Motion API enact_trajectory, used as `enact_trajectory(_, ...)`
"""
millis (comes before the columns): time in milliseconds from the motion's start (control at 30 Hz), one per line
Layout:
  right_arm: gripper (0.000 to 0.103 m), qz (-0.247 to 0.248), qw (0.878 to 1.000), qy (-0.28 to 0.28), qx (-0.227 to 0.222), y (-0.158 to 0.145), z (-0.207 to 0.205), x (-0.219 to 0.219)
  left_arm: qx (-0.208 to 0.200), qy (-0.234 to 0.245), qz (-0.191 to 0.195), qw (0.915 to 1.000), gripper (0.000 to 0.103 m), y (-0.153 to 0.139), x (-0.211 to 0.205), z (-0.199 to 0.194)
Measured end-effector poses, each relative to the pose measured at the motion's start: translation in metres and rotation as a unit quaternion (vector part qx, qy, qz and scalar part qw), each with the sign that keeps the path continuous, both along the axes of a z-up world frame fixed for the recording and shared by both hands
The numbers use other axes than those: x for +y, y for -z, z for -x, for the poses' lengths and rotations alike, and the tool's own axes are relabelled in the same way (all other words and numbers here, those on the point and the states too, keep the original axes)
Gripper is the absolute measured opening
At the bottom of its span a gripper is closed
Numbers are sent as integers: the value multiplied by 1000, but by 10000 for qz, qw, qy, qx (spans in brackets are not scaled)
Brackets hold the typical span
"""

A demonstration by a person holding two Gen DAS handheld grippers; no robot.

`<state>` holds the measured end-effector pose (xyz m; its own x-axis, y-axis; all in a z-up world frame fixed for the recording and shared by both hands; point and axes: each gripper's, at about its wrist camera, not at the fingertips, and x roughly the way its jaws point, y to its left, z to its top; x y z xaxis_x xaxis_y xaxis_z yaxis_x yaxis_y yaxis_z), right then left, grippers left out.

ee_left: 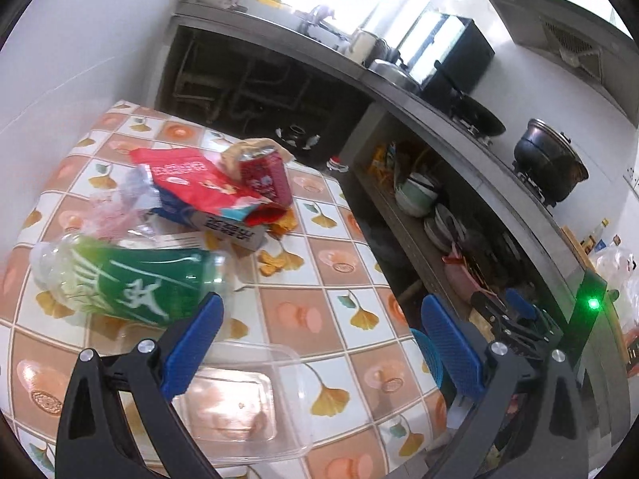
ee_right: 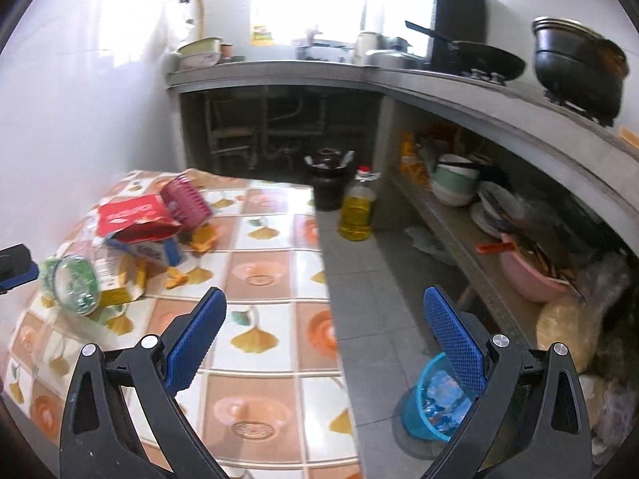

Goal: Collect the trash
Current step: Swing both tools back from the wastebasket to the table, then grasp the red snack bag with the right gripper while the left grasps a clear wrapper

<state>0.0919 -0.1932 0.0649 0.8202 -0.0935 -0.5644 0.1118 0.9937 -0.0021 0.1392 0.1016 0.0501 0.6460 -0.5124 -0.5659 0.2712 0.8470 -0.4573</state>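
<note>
Trash lies in a heap on the tiled-pattern table (ee_left: 343, 319): a green plastic bottle (ee_left: 120, 283) on its side, a red snack bag (ee_left: 191, 183), a red can (ee_left: 265, 177), a blue and white carton (ee_left: 223, 223) and a clear plastic tray (ee_left: 243, 395). My left gripper (ee_left: 323, 311) is open above the tray, its left finger just beside the bottle, gripping nothing. My right gripper (ee_right: 325, 303) is open and empty over the table's right edge (ee_right: 331, 319). A blue bin (ee_right: 431, 399) holding wrappers stands on the floor under its right finger.
Orange scraps (ee_left: 275, 263) lie by the carton. On the floor stand an oil bottle (ee_right: 357, 207) and a dark pot (ee_right: 327, 183). A counter (ee_right: 459, 80) with a wok and a black pot runs along the right, with a shelf of bowls (ee_right: 455, 187) below.
</note>
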Motion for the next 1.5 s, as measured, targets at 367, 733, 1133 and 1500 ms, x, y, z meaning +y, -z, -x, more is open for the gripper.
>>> enact_trajectory(367, 95, -665, 9947, -770, 116, 5, -15, 29, -444, -343, -400, 9976, 97, 8, 48, 22)
enact_trajectory(733, 95, -1158, 9820, -1388, 550, 19, -33, 58, -513, -550, -906, 9930, 97, 22, 76, 25)
enact_trajectory(1133, 95, -1643, 9678, -1721, 820, 26, -49, 74, -550, -689, -989, 9912, 96, 17, 90, 8)
enact_trajectory(1500, 91, -2722, 9369, -1965, 972, 24, -81, 71, -519, -322, -1693, 9837, 82, 5, 74, -48)
